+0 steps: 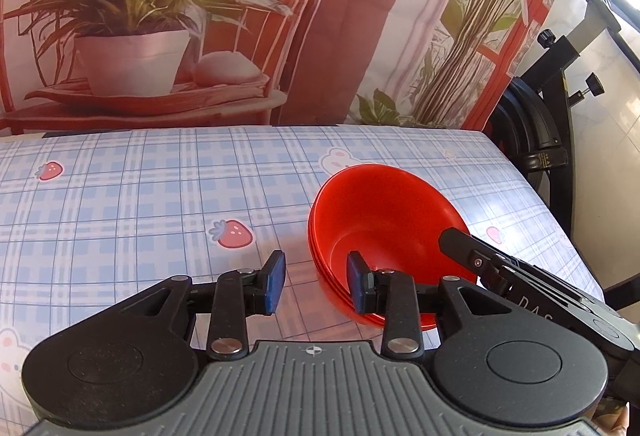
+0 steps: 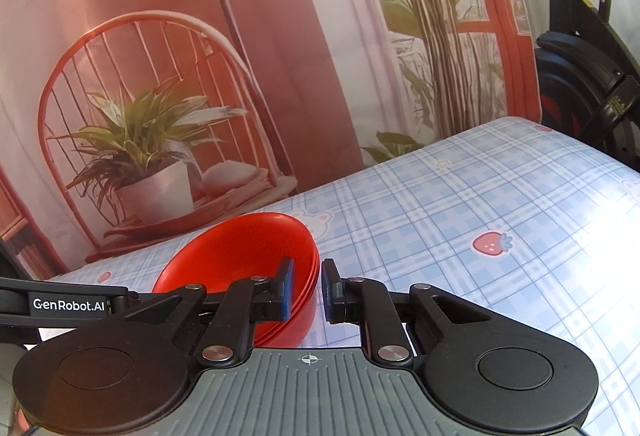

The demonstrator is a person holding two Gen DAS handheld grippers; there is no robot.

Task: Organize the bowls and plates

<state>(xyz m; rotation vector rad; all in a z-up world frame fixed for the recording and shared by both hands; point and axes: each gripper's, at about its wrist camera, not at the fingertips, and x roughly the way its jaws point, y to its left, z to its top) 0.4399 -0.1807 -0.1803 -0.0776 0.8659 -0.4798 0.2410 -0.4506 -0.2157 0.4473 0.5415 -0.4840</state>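
- The stack of red bowls (image 1: pixel 384 232) stands on the plaid tablecloth (image 1: pixel 140 204), near the right edge of the table. The bowls are nested one in another, probably so that they take one place only.
- The right gripper (image 2: pixel 307 286) straddles the rim of the stack: its left pad is inside the top bowl and its right pad outside. The jaws are narrowly apart; I cannot tell whether they already pinch the rim.
- The left gripper (image 1: pixel 316 282) is released, its jaws moderately wide. It holds nothing. Its right pad seems just at the bowls' outer wall; contact is not clear.
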